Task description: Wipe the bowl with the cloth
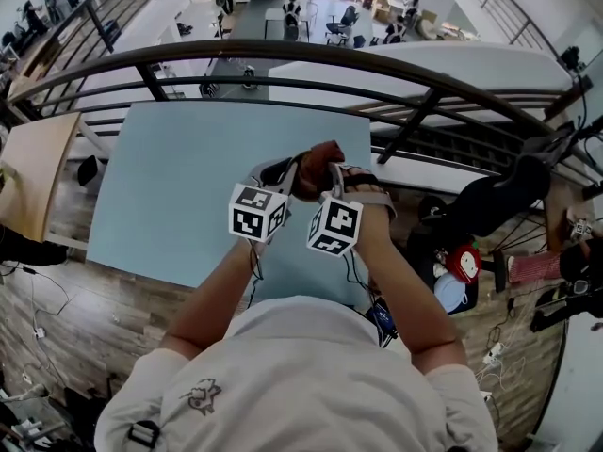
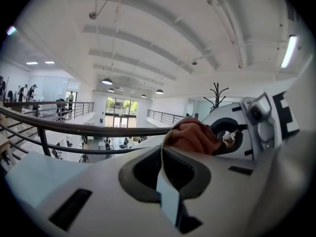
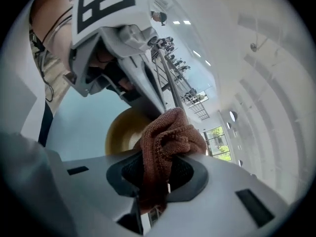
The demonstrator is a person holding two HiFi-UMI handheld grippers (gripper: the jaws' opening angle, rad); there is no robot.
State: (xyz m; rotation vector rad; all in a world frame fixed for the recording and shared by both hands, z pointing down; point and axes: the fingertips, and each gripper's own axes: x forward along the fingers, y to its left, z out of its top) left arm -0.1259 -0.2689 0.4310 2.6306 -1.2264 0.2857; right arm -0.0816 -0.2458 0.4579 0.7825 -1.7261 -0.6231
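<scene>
Overhead, in the head view, the left forearm (image 1: pixel 215 285) and the right forearm (image 1: pixel 400 271) reached forward from the body and angled inward over the pale blue table (image 1: pixel 179 177), so that the left gripper (image 1: pixel 275 171) and the right gripper (image 1: pixel 332 171) stood side by side, almost touching. Two marker cubes (image 1: pixel 257 212) showed, one on each gripper, and one rust-brown cloth (image 1: pixel 316 163) was bunched at the two tips; cubes and cloth covered the jaws there, and what the left gripper had hold of could not be made out from above. A dark curved railing (image 1: pixel 283 56) ran past the table's far edge. In the left gripper view that gripper pointed only a little below level, and its jaws were drawn almost together on the thin wall of one bowl (image 2: pixel 167 199), seen edge-on as a pale strip with a yellowish rim; the rest of the bowl was hidden below the jaws. The cloth rose just behind that rim, and the right gripper's body filled the right side, cut off by the frame. In the right gripper view the gripper tilted more steeply down toward the table, its jaws clamped on the cloth, which bulged above them in folds. The one golden bowl sat just beyond, its inside turned toward the camera and its right part covered by the cloth. The left gripper, with its cube, came in from the upper left to the bowl's upper edge, the contact itself hidden behind the cloth
</scene>
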